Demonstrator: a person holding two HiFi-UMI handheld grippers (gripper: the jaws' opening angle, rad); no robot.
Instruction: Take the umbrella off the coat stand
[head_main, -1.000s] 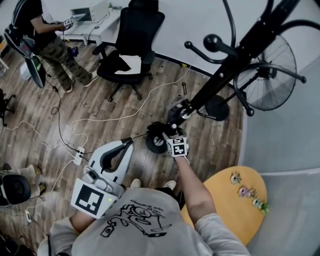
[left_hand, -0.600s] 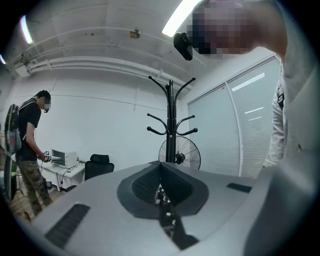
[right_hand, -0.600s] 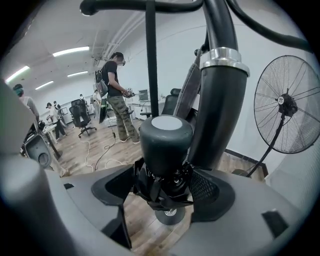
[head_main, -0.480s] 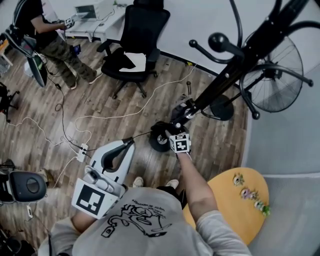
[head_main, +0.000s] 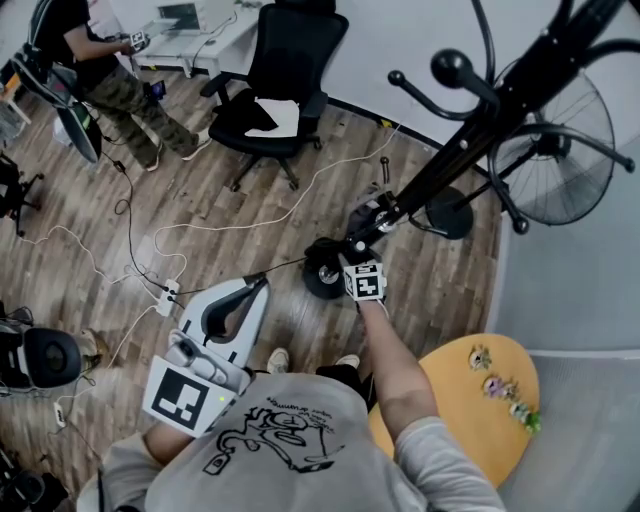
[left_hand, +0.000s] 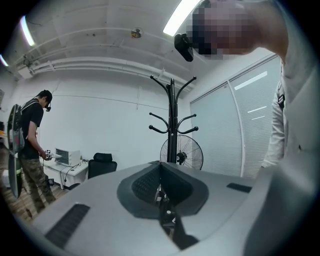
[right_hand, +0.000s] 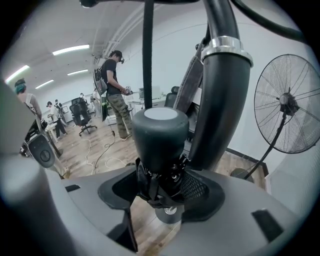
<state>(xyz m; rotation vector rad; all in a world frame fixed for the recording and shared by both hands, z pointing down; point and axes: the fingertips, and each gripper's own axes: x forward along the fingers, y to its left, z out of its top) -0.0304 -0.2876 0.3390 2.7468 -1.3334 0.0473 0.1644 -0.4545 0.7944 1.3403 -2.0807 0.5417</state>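
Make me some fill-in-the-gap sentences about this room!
The ___ hangs by the coat stand. The fan stands on a ___ floor. The office chair is ___. The left tool holds ___.
Missing words: umbrella, wooden, black, nothing.

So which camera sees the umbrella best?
The right gripper view: the umbrella fills the middle, inside the closing right claw. The head view shows only a dark lump by that claw; the left gripper view shows none.
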